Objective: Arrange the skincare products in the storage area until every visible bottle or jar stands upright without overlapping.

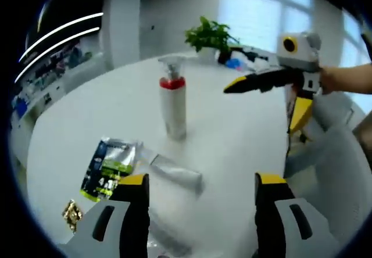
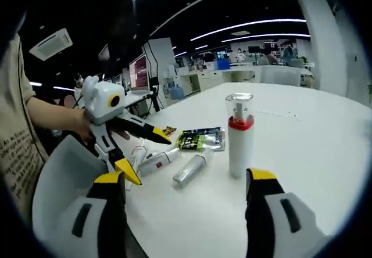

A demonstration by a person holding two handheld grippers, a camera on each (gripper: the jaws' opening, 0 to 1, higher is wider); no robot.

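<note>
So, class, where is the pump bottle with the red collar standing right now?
The pump bottle stands upright on the white table, mid-frame in the left gripper view. The lying silver tube and foil sachet are its nearest neighbours, and a potted plant sits beyond it.

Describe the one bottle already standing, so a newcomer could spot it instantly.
On the white round table, past the lying tubes and the foil sachet, stands a pump bottle. It alone is upright: white body, red collar, clear cap.
</note>
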